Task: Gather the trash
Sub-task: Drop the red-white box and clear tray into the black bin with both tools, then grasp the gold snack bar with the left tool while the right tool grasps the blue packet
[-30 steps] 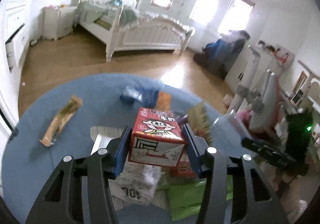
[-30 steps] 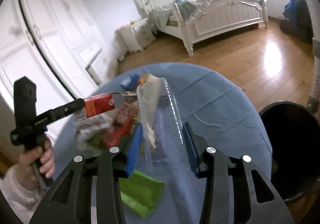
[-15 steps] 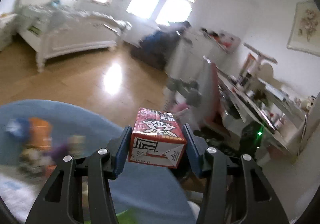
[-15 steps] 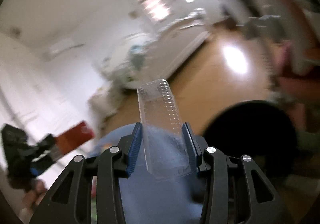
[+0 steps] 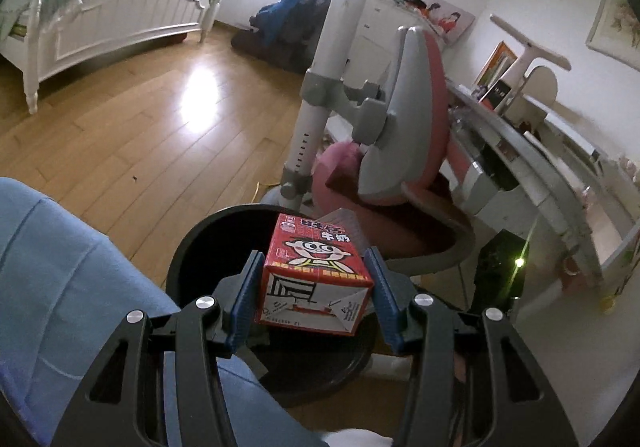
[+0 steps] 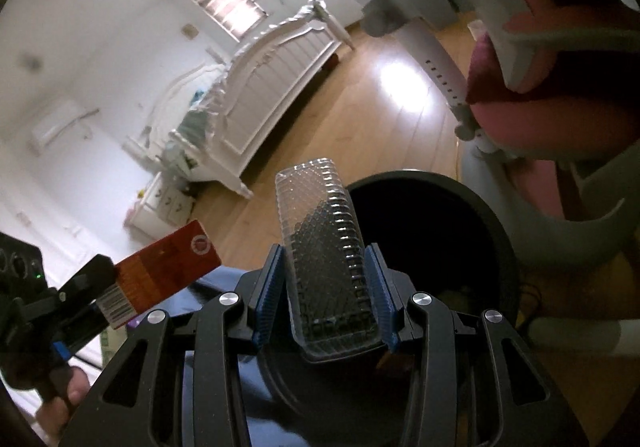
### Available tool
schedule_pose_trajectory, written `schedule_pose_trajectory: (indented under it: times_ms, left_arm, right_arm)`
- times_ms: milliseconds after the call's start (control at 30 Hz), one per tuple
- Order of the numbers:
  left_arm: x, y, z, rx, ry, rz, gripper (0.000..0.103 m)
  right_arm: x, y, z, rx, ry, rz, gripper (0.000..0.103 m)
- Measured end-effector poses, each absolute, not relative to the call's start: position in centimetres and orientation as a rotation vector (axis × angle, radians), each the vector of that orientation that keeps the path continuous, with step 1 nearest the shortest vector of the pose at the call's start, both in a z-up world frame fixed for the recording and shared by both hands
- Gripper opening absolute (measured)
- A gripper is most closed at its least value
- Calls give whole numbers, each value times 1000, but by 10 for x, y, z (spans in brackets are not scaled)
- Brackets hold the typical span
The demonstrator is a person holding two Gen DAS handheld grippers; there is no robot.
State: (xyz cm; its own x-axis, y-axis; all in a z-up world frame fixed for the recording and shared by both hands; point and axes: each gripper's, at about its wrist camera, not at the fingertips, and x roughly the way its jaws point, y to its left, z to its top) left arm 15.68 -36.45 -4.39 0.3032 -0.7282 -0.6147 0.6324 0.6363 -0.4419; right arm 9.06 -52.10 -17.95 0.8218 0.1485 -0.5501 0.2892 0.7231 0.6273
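Moved: both tongs swung from desk to black bin [image 5: 192, 247].
Left tongs [image 5: 316, 289]: clamped on red carton [image 5: 316, 271].
Right tongs [image 6: 326, 289]: clamped on clear tray [image 6: 324, 247].
Remaining: release both.

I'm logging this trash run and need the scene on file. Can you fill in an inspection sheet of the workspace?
Surface: blue tablecloth at lower left.
Job's things: red milk carton and clear plastic tray, both above the black bin.
Clutter: nothing seen.
Grippers: left gripper shut on the carton; right gripper shut on the tray.
Cables: nothing seen for certain.
Surroundings: wooden floor, white bed, pink chair, desk.
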Motion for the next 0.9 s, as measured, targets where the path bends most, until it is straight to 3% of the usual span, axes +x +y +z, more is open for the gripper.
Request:
schedule_pose_trajectory:
  times_ms: [133,267,300,333,400,633,900]
  left_arm:
    - [161,-377,-51,-104,907,-904,51]
    - [163,-385,-53,-62,917,-896,54]
    - [162,-386,-53,-52,915,-890,62]
    - [160,-385,-51,-43,907,-882,76]
    - [155,-379,-44,-35,871,-867,86]
    - [140,-335,-16,-66,832,-846,86]
    - [123,-206,16,-149,749,-663,89]
  right_arm:
    - [93,-530,-189,789,622,-82,42]
    - [94,-534,-192,809,633,-68,49]
    - [96,-538,-194,811,633,-74,59]
    - [94,-539,-193,812,623,-86,70]
    - [89,-540,-190,822,598,-93,77]
    - [83,-516,-172,798,599,-41,77]
    - [104,-414,-116,637,651,165,79]
